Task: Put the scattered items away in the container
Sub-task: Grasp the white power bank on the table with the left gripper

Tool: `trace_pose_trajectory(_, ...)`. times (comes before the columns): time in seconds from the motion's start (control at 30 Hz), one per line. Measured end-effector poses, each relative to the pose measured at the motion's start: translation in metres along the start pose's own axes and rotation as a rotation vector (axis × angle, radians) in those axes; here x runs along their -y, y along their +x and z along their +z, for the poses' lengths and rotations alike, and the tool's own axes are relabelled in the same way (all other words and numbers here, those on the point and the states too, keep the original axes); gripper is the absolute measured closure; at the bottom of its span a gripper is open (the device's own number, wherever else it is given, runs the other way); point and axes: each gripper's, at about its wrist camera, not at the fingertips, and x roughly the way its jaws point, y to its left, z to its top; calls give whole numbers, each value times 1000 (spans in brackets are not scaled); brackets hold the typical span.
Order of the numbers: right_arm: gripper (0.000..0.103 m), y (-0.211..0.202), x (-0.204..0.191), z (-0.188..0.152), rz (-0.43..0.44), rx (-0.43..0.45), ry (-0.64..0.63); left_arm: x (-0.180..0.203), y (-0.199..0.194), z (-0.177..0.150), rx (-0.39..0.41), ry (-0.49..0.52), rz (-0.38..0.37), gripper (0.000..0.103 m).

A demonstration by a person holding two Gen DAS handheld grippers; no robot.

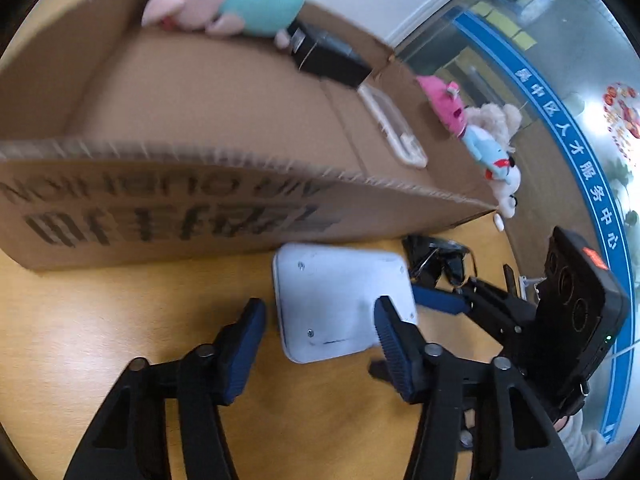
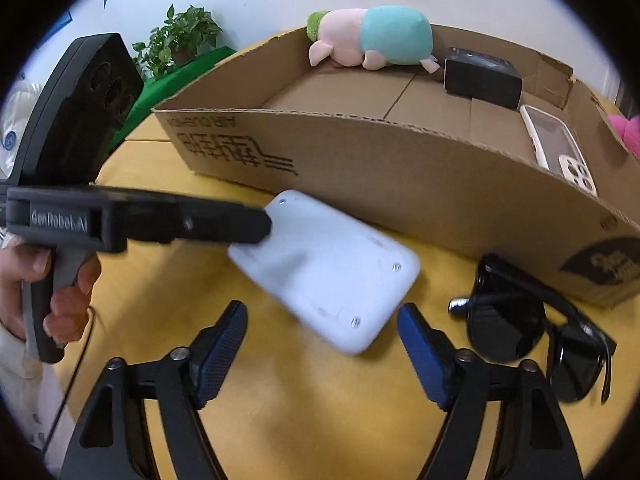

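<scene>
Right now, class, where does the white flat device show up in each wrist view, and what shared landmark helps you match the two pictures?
Left wrist view: the white flat device lies lower centre on the table, just ahead of the left claw.
Right wrist view: it sits centre, tilted, ahead of the right claw.
Shared landmark: the cardboard box right behind it.

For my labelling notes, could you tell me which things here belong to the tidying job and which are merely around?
Job:
- brown cardboard box
- flat white rounded-rectangle device
- black sunglasses
- left gripper
- right gripper

Around:
- leafy green potted plant
- pink plush toy outside the box
</scene>
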Motion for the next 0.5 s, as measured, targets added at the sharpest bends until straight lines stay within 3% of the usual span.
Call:
trace_pose_trajectory(0.1, 37, 6, 1, -2, -9, 1, -24, -1, 1, -1, 15, -23, -2, 62)
trace_pose_trajectory(0.17, 38, 6, 1, -5, -6, 11, -32, 3, 0, -7, 28, 0, 39, 67)
trace_pose_trajectory(0.5, 38, -17, -20, -33, 18, 31, -124, 32, -19, -50, 81, -26, 125, 67)
